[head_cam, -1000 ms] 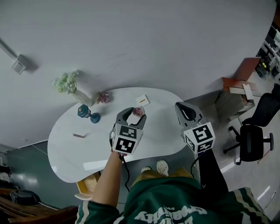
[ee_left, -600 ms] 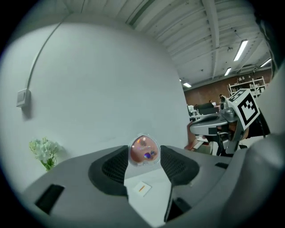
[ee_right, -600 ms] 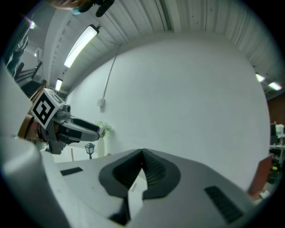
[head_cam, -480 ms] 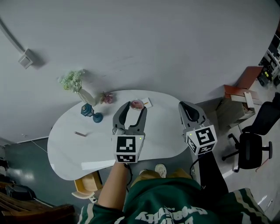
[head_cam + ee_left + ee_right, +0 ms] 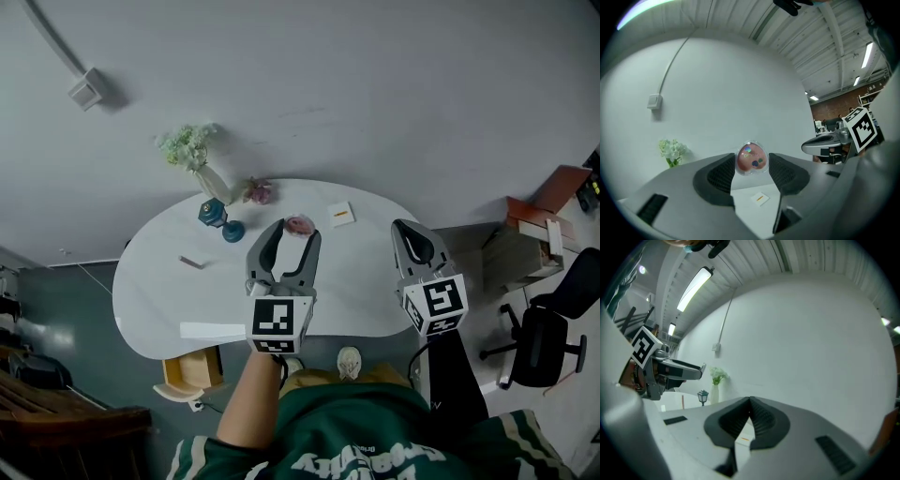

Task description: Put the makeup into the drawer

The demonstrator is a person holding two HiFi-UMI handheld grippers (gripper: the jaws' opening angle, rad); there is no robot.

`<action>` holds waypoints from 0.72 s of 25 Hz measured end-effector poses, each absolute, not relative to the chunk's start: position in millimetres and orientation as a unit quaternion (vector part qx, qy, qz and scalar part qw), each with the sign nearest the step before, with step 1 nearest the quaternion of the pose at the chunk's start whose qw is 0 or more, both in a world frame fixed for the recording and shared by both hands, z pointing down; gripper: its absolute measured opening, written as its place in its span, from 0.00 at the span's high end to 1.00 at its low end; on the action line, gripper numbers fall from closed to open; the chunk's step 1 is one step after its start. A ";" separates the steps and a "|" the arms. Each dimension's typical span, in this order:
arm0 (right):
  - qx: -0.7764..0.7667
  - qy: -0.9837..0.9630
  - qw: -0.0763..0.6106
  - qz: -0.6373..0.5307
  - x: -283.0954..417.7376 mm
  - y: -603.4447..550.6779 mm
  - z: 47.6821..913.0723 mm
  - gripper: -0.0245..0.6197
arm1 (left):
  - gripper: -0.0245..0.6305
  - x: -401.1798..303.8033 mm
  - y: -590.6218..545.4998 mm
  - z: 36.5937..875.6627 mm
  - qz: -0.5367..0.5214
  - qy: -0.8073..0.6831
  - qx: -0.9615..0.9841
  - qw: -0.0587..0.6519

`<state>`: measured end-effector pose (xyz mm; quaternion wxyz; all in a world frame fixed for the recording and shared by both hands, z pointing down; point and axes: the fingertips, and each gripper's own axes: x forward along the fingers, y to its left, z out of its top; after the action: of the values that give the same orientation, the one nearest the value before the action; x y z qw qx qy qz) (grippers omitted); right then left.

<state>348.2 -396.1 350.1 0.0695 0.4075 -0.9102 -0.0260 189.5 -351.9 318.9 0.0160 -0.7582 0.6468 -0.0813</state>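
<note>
Pinching the makeup (image 5: 751, 158) (a pink heart-shaped compact in a clear shell) by its two side edges with the left gripper (image 5: 292, 231), held up over the white table (image 5: 159, 281) and clear of it. Keeping the right gripper (image 5: 750, 402) closed together on nothing, off to the side. Probably light and stiff, but slick hard plastic with curved flanks, so apt to pivot or squirt out of a narrow pinch. Likely to crack or pop apart if dropped. Best taken across the widest part, pads flat on the rim. Next, presumably, down to the yellow drawer (image 5: 192, 368), pulled out under the table's near-left edge.
</note>
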 end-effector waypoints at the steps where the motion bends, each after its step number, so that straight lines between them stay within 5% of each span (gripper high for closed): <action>1: 0.402 -0.913 0.068 -0.027 339.3 -395.6 350.0 0.95 | 0.61 181.2 -348.4 318.5 -0.082 0.652 -0.754 0.017; 18: 0.173 -0.983 0.046 -0.049 62.1 -296.3 343.9 0.95 | 0.61 -44.9 -182.5 308.9 -0.090 0.799 -0.595 0.001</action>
<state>62.1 -296.3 343.9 0.0458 0.1725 -0.9827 -0.0493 -44.9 -182.5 308.9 0.0012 -0.5950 0.7987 -0.0900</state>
